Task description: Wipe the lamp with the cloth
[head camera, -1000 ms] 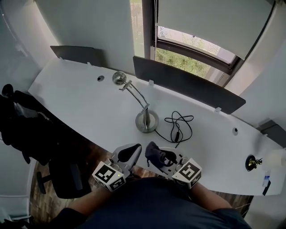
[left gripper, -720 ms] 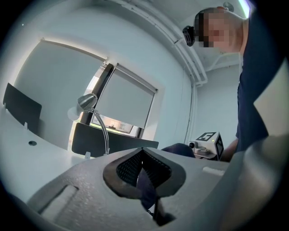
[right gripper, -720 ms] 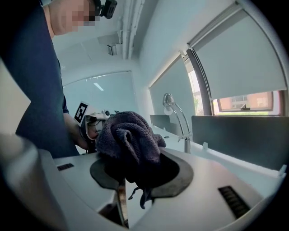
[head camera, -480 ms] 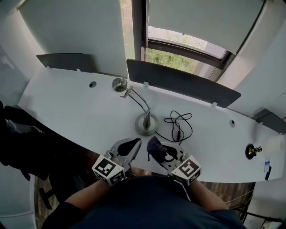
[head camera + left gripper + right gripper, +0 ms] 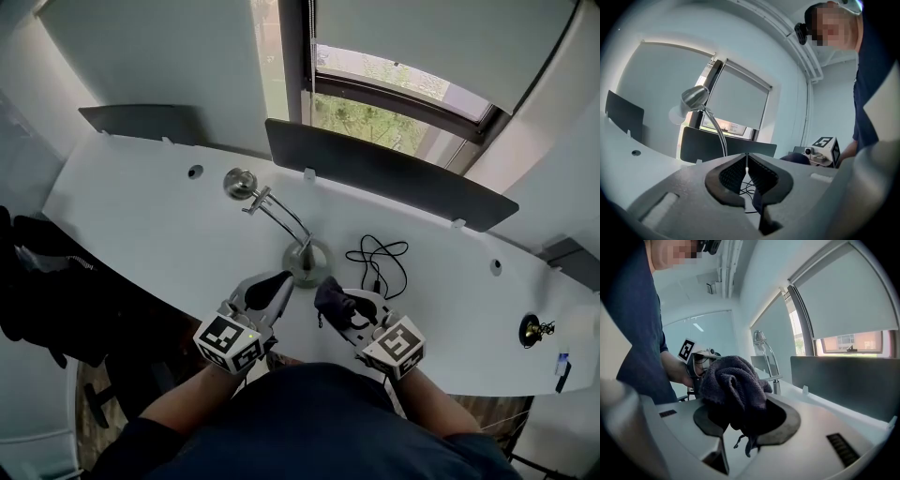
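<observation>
A chrome desk lamp [image 5: 302, 257] stands on the white desk [image 5: 141, 216], its round base just beyond both grippers and its thin neck leaning left up to a small round head [image 5: 239, 183]. The lamp [image 5: 697, 97] also shows ahead in the left gripper view. My right gripper [image 5: 330, 300] is shut on a bunched dark grey cloth [image 5: 733, 387], right of the base. My left gripper [image 5: 277, 283] is shut with nothing between its jaws, close to the left of the base.
A black cable [image 5: 377, 262] lies coiled right of the lamp base. Dark divider panels [image 5: 384, 178] stand along the desk's far edge under a window. A small brass object [image 5: 534, 330] sits at the far right. A dark chair [image 5: 47, 281] is at the left.
Both grippers have moved forward and now sit close to the lamp base. The lamp head appears further left in the head view.
</observation>
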{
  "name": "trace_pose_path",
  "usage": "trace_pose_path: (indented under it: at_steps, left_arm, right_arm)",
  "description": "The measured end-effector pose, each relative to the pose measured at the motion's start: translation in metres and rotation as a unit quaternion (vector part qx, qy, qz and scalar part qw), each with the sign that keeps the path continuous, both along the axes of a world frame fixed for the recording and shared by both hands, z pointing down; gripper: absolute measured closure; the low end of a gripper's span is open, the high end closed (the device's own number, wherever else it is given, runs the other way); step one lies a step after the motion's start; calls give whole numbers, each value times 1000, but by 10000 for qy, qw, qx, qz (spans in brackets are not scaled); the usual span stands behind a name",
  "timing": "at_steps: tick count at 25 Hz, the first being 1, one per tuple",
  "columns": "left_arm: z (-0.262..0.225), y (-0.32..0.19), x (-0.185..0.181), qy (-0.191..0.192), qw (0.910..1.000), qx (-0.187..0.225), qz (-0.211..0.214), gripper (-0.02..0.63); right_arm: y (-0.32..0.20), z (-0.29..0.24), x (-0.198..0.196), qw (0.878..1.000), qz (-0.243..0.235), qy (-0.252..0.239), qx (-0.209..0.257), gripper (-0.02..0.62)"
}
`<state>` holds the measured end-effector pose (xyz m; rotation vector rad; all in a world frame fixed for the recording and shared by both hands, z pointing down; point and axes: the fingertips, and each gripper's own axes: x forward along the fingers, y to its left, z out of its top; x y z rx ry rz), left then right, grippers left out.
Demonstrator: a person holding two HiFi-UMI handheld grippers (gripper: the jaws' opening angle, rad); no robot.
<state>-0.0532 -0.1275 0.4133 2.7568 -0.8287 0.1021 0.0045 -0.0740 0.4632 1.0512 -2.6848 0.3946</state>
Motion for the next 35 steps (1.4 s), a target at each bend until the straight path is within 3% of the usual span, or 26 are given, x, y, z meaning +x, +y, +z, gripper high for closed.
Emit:
trace_pose_path:
  at_steps: [9,21,29,35]
  left_arm:
    - [12,-33,19,-343,9992,16,-204,597]
    - [21,-59,24,-607,9970,-95,-481,528]
    - [15,-75,26,-589,9967,-51,-560,523]
    - [11,-82,25,-564,9966,11,-599,523]
  right_arm:
    - [-24,25,28,9998,-42,175,-108,437]
    - [-51,50,34,9988,-275,388,-148,437]
    - [-81,79,41,9939,-473,991,-43,437]
    - [-114,102,44,9836,-697,1652,166,437]
